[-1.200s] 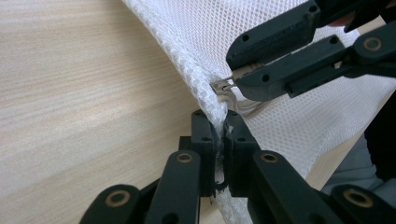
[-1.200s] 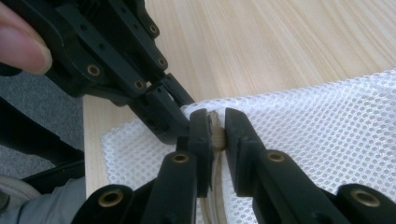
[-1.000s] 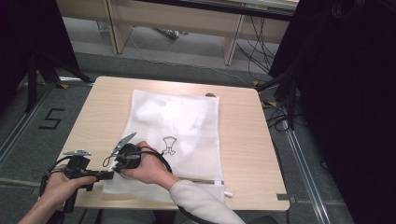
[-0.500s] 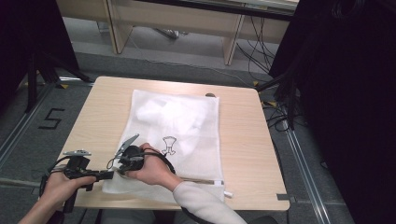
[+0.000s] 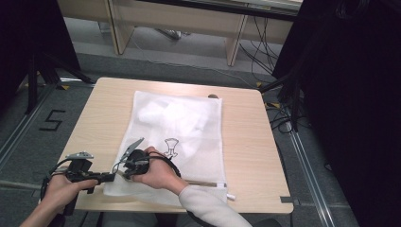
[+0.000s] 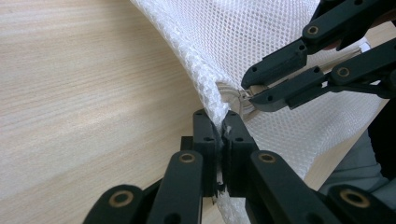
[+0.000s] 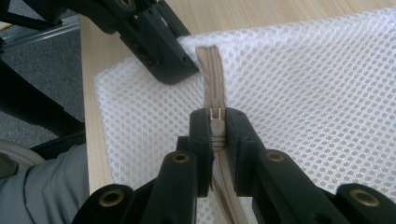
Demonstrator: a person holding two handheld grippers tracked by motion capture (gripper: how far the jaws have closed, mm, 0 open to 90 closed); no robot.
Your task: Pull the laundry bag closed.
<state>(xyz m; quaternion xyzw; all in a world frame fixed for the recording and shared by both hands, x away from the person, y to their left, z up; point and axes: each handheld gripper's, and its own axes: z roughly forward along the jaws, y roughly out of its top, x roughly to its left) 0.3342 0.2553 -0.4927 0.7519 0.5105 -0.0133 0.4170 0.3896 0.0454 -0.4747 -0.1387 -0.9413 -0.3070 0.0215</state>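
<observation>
Near-left corner of a pale wooden counter (image 5: 246, 142), with a white mesh laundry bag (image 5: 189, 127) laid flat and something white visible inside it. Held at that corner from two sides.

Left hand-held gripper (image 6: 218, 126), jaws closed on the bag's bunched corner seam, pinning the mesh just above the wood. Right hand-held gripper (image 7: 215, 116), jaws closed on the zipper slider (image 7: 215, 113), with the beige zipper tape (image 7: 211, 70) running ahead toward the left jaws. Tips of the two tools almost touching in the left gripper view, apart by only a short length of tape.

From above, little altered in the past second: right hand (image 5: 158, 172) drawn only slightly toward the near edge since a second ago, left hand (image 5: 61, 189) unmoved, bag lying as before. No visible travel of the slider along the tape yet.

Read as the opening of a zip stroke rather than its middle: anchor set, slider caught, pull barely begun. Likely next, a steady draw of the slider along the near hem toward the bag's right end, with the corner held taut against it. Whether for opening or closing, hard to tell from the tape alone. Chief risk, by the look of it: mesh dragged into the slider, or the small slider slipping from the jaws.
</observation>
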